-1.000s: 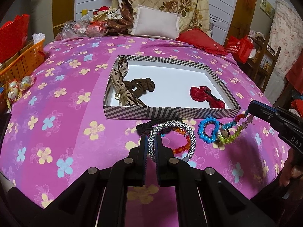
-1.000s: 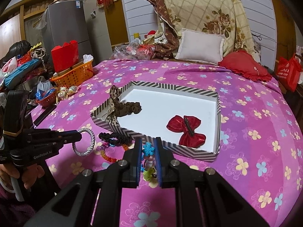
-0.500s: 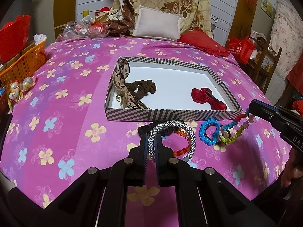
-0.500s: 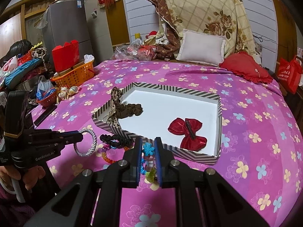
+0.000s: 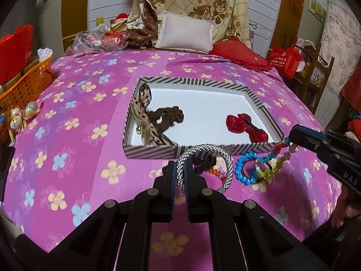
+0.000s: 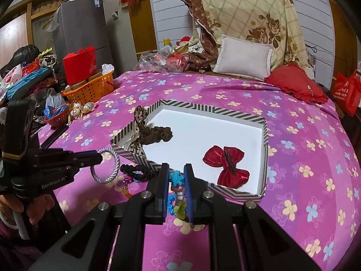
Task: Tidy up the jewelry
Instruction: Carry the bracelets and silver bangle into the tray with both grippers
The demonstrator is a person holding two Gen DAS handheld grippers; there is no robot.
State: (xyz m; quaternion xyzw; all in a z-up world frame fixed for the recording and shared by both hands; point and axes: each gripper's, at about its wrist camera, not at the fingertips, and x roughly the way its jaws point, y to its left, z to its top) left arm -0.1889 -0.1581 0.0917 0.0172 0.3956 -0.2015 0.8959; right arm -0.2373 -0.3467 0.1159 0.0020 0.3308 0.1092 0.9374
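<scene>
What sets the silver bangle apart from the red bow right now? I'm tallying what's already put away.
The silver bangle is a rigid glittery ring, held outside the striped box in the left gripper. The red bow is soft shiny fabric lying flat inside the box, untouched.

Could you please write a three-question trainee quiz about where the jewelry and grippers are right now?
1. True or false: the red bow lies inside the striped box.
2. What does the left gripper hold? A) silver bangle B) black scrunchie C) red bow
3. Fill in: the right gripper is shut on a bunch of ___ bracelets.

Key: 1 true; 2 A; 3 beaded.
</scene>
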